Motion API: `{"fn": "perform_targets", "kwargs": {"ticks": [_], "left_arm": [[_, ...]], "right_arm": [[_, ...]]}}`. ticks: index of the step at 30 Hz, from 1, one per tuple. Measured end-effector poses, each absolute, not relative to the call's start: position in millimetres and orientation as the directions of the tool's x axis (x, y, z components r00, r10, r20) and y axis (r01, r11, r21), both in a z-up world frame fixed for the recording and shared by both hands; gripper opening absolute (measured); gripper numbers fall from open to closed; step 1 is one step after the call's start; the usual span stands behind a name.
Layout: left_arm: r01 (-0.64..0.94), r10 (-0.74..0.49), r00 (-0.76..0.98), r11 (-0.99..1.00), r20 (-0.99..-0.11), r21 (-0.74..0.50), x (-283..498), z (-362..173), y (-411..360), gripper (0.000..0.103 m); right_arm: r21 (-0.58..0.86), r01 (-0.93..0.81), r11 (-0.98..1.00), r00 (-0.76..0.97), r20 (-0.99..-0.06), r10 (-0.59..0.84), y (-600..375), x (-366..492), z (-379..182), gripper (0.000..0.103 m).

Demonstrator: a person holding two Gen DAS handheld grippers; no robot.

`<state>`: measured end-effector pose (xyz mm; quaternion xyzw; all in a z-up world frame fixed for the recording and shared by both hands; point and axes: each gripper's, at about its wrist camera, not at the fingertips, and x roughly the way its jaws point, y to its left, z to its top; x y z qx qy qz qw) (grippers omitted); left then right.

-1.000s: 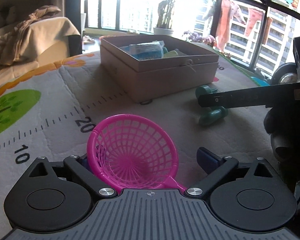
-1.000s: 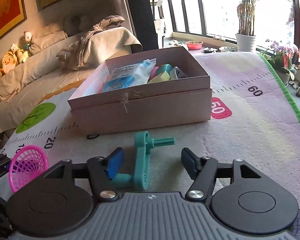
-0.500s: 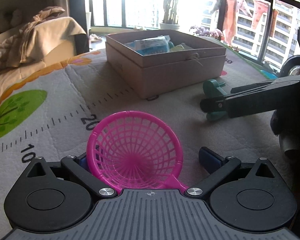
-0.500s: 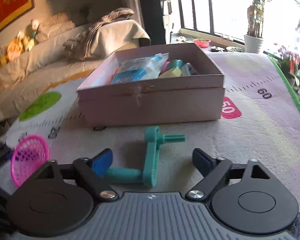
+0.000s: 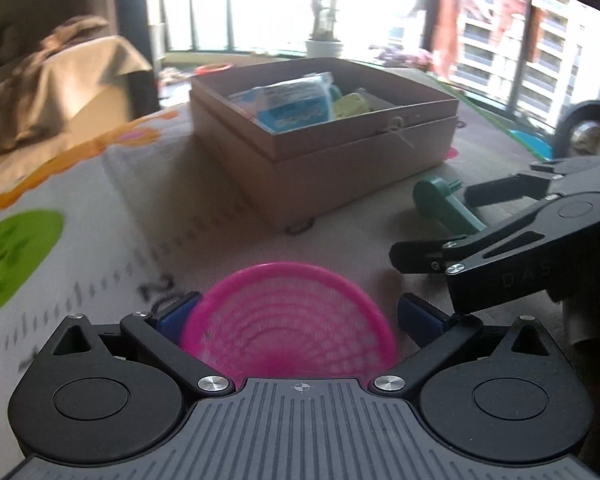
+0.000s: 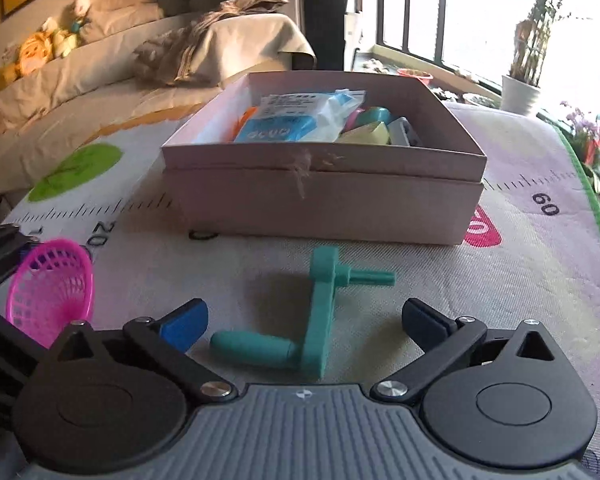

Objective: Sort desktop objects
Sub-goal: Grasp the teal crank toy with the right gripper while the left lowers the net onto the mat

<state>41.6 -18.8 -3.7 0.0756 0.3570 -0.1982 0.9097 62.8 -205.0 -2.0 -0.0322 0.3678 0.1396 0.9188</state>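
A pink mesh strainer (image 5: 290,320) sits between the fingers of my left gripper (image 5: 296,316), whose jaws stand wide around the bowl; whether the pads touch it I cannot tell. It also shows in the right wrist view (image 6: 50,288) at the far left. A teal crank handle (image 6: 320,320) lies on the mat between the spread fingers of my right gripper (image 6: 304,320), which is open and apart from it. The crank also shows in the left wrist view (image 5: 446,204), by the right gripper (image 5: 440,228). An open pink cardboard box (image 6: 324,196) with a blue packet and toys stands beyond.
Everything rests on a play mat with a printed ruler (image 6: 100,232) and a green tree patch (image 6: 76,172). A sofa with plush toys (image 6: 52,44) is at the back left. A potted plant (image 6: 520,92) and windows are at the back right.
The left gripper has moved forward and up with the strainer staying between its fingers, and the box looks nearer. The right gripper has backed off a little from the crank, which still lies on the mat.
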Motion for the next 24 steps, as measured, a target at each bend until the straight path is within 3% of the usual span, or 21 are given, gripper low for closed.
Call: {"fn": "perform_targets", "kwargs": {"ticks": [6, 14, 19, 24], "left_arm": [[0.473, -0.364, 0.643, 0.881, -0.674, -0.025, 43.5, -4.8, -13.6, 0.103], [0.421, -0.311, 0.673, 0.907, -0.671, 0.002, 38.1, -3.6, -19.1, 0.103], [0.225, -0.169, 0.690, 0.974, -0.704, -0.014, 29.2, 5.1, -20.3, 0.103], [0.131, -0.142, 0.717, 0.989, -0.683, -0.069, 2.8, 35.3, -1.2, 0.103]], "right_arm": [[0.012, -0.261, 0.965, 0.698, -0.688, 0.197, -199.8, 64.3, -4.1, 0.103], [0.012, -0.266, 0.964, 0.691, -0.694, 0.200, -200.0, 65.4, -3.3, 0.103], [0.057, -0.280, 0.958, 0.684, -0.689, 0.240, -210.2, 63.3, 0.2, 0.103], [0.068, -0.235, 0.970, 0.767, -0.599, 0.228, -243.8, 34.8, 17.5, 0.103]]}}
